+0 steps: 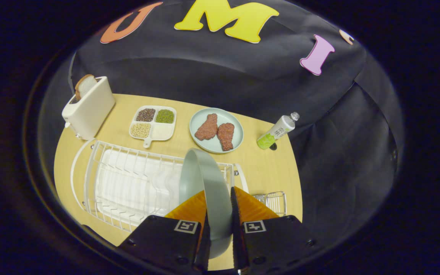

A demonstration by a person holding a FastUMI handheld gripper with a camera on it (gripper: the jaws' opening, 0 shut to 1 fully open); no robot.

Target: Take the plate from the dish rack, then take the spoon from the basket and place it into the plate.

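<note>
We are gripping the grey plate [208, 191] on edge between both fingers of our gripper [219, 214], above the white dish rack [128, 187] at the near edge of the wooden table [266, 172]; the wire basket [275, 201] is sitting by the rack's right end

Staged kitchen booth, black cloth walls, wooden table [266, 168], white dish rack [128, 187], toaster [89, 107] holding bread, plated food [217, 130], bottle [277, 131]

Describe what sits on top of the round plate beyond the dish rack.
Two reddish-brown pieces of meat lie side by side on the round plate. The plate surface beneath them is covered. The hand-held gripper grips a second plate edge-on.
</note>
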